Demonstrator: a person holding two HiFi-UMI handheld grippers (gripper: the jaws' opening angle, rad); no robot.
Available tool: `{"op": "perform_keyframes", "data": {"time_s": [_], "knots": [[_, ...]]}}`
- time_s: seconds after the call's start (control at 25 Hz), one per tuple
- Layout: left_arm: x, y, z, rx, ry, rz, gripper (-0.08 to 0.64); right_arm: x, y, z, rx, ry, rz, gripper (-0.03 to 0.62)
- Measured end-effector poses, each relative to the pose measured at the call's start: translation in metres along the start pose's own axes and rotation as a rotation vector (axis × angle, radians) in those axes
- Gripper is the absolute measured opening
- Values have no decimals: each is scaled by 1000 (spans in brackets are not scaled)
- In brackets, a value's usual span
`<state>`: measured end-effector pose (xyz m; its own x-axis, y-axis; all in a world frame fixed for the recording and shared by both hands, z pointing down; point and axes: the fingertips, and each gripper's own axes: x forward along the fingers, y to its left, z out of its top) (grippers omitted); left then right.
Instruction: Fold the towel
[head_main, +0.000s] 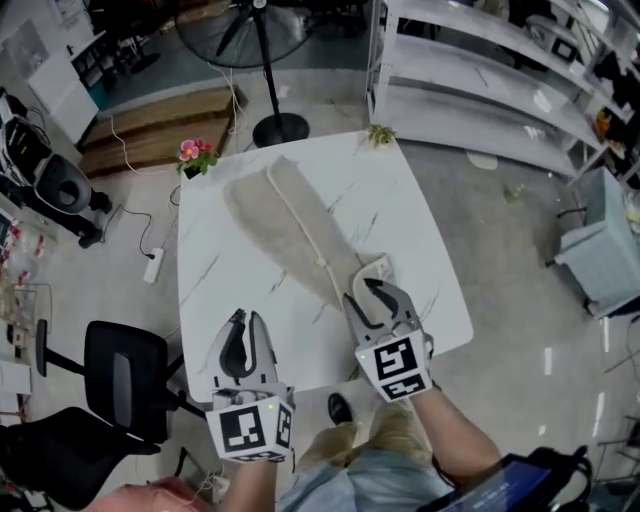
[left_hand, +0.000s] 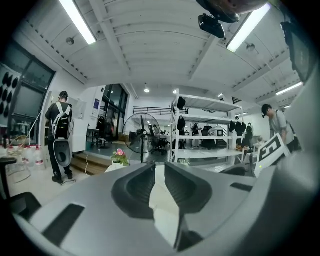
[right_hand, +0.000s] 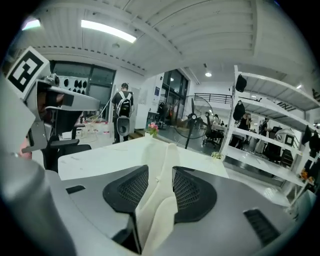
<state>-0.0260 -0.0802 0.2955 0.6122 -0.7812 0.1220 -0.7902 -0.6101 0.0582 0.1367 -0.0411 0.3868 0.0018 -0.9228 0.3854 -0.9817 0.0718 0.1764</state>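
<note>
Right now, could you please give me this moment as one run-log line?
towel: long strip, flat on table | right gripper: open, towel end between jaws | left gripper: open, empty, over near table edge

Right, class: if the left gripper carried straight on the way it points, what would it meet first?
Probably the bare white table just ahead of the left gripper, since it tips slightly downward. Kept level, it might reach the towel further on. Depth is hard to judge.
</note>
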Motion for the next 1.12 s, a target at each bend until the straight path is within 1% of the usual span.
{"op": "perform_keyframes", "data": {"time_s": [0.24,0.4,0.48,0.52,0.64,0.72,0.76,0.84,0.96,1.12], "knots": [[10,9,-45,-15,87,25,63,33,4,-72,2,140,20,164],[7,11,-65,-13,130,44,63,42,8,-109,12,216,35,166],[6,13,-70,-11,140,55,63,44,6,-120,28,242,23,135],[6,13,-72,-9,144,60,63,44,3,-123,40,249,16,124],[3,10,-74,-5,151,65,63,42,-3,-127,57,252,3,38],[2,6,-73,0,150,64,63,41,-3,-127,55,246,7,40],[2,3,-72,2,149,63,63,41,-4,-126,55,243,8,31],[3,-2,-69,8,147,62,63,40,-9,-123,72,229,3,25],[4,-9,-64,18,143,57,63,28,-29,-115,134,190,-28,23],[8,-19,-54,32,137,48,63,1,-77,-109,236,143,-88,23]]}}
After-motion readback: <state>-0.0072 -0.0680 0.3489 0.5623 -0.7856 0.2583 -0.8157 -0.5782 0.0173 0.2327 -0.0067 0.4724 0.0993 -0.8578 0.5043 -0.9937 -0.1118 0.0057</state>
